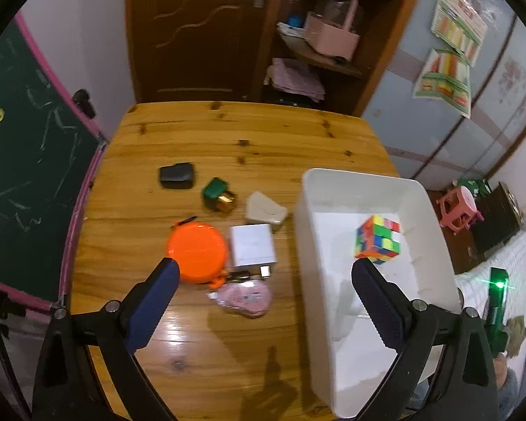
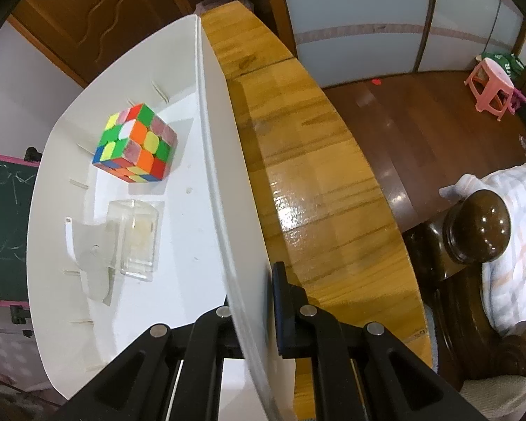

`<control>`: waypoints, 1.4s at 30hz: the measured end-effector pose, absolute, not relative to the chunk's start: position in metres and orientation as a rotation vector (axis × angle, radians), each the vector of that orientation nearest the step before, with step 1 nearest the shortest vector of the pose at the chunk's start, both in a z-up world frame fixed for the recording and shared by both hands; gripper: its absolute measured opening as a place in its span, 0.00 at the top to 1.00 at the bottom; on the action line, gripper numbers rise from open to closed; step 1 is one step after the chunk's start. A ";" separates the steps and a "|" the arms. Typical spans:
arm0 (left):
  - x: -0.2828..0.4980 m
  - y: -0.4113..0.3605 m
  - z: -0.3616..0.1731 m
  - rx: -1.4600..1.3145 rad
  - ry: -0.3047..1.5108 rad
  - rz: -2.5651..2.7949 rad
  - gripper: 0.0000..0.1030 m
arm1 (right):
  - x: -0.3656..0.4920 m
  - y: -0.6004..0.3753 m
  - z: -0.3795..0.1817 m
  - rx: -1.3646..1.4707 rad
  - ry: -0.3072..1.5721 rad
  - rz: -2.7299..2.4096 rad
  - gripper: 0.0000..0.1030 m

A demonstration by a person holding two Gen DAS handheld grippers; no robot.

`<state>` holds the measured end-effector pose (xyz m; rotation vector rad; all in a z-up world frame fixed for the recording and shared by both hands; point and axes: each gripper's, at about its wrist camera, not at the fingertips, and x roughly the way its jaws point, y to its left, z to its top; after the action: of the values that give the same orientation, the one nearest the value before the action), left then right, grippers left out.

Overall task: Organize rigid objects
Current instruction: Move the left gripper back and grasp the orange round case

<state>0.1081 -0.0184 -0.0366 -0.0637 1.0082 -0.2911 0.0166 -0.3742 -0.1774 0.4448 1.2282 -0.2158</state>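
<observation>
The white bin [image 1: 364, 189] sits on the right part of the wooden table [image 1: 228, 129], and it already holds the puzzle cube [image 1: 378, 240] and, nearer you, a clear plastic box [image 2: 136, 242]. The loose things lie in a cluster just left of the bin: an orange round case [image 1: 197, 252], a white box [image 1: 252, 245] touching it, a pink tape dispenser [image 1: 243, 298] below them, a cream wedge-shaped piece [image 1: 264, 207], a green and gold bottle [image 1: 219, 194] and a black case [image 1: 176, 175] farthest back.

Your right tongs [image 2: 259, 301] are pinched shut on the bin's right wall, one finger inside and one outside. Keep that grip quiet; it looks meant to steady the bin while the other hand loads it.

Your left tongs [image 1: 263, 280] stand wide open and hold nothing, hanging above the table with one finger over the orange case and the other over the bin's inside. I judge the next pick is best made from the near edge of the cluster. Choose one item and straddle it squarely. The orange case and white box touch, so come down where a finger will not nudge its neighbour. Lift clear of the bin's rim before you carry across.
</observation>
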 end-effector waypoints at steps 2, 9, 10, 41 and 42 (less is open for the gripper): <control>0.108 -0.008 -0.040 -0.067 1.008 -0.273 0.04 | 0.017 -0.373 -0.176 0.436 1.227 -0.225 0.94; 0.113 0.019 -0.050 -0.072 1.024 -0.229 0.04 | 0.018 -0.371 -0.175 0.428 1.234 -0.253 0.94; 0.114 0.022 -0.050 -0.074 1.025 -0.224 0.04 | 0.018 -0.371 -0.174 0.431 1.234 -0.255 0.94; 0.173 0.022 -0.126 0.023 1.191 -0.188 0.04 | 0.023 -0.385 -0.174 0.514 1.300 -0.193 0.91; 0.175 0.023 -0.128 0.015 1.201 -0.188 0.04 | 0.023 -0.384 -0.173 0.509 1.296 -0.190 0.91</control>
<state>0.1746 0.0226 -0.1277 0.0151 1.2015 -0.1881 0.0226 -0.3845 -0.1725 0.5089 1.2961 -0.1899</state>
